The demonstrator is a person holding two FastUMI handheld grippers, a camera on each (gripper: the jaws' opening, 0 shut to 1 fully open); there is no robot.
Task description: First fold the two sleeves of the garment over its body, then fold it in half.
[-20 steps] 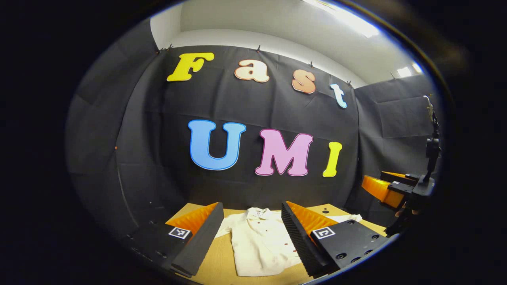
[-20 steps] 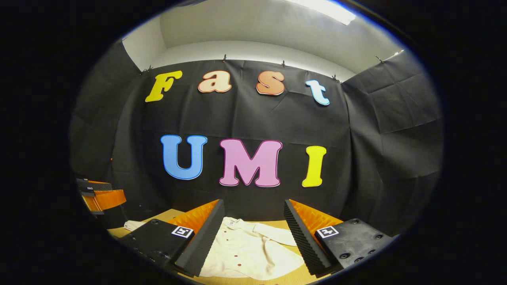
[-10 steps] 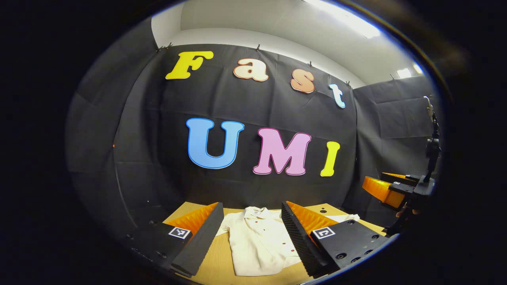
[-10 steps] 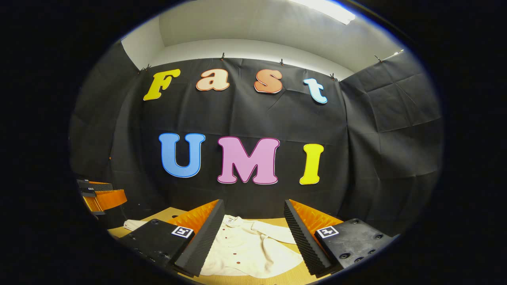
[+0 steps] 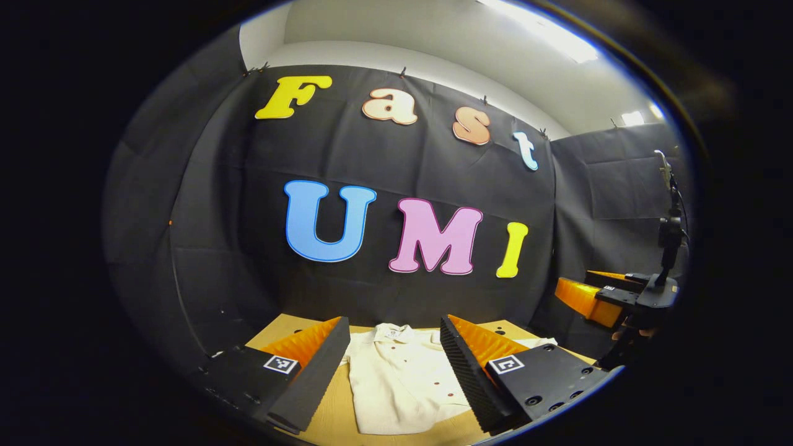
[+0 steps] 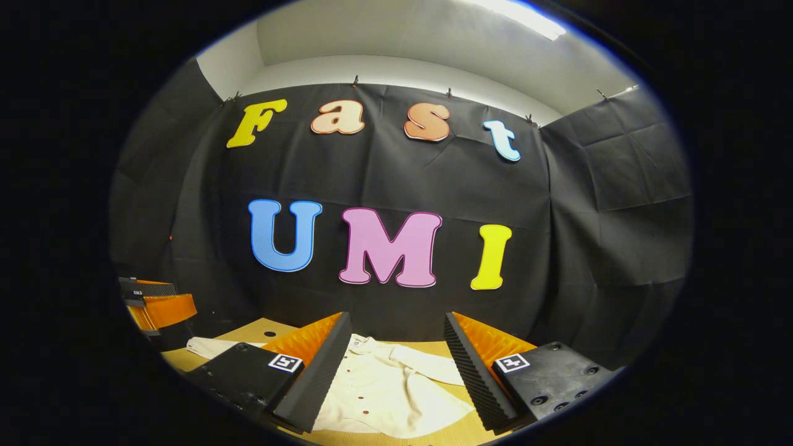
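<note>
Lying flat on a tan table [image 5: 334, 415], a cream button-front garment [image 5: 403, 378] is seen between the spread fingers of the left gripper [image 5: 396, 347], which is held above the near part of the table with nothing pinched. The collar is turned toward the far side, by the black cloth wall [image 5: 384, 155], and the hem lies nearest the camera. One sleeve [image 5: 536, 341] is seen stretched out past the right finger, unfolded. At the far right of the left gripper view, the right gripper [image 5: 588, 296] is seen held in the air, well apart from the garment, with part of a hand [image 5: 632, 333] below it. In the right gripper view, the same garment [image 6: 390, 390] is framed between the right gripper's [image 6: 396, 347] own fingers, which are likewise parted and closed on nothing; the cloth lies below and beyond them, untouched. Its right sleeve [image 6: 427, 365] is seen angled across toward the right finger, while the other sleeve [image 6: 214, 345] is spread out on the table [image 6: 248, 331] at the left. The left gripper [image 6: 155, 306] is seen at the left edge of that view, raised clear of the table.
</note>
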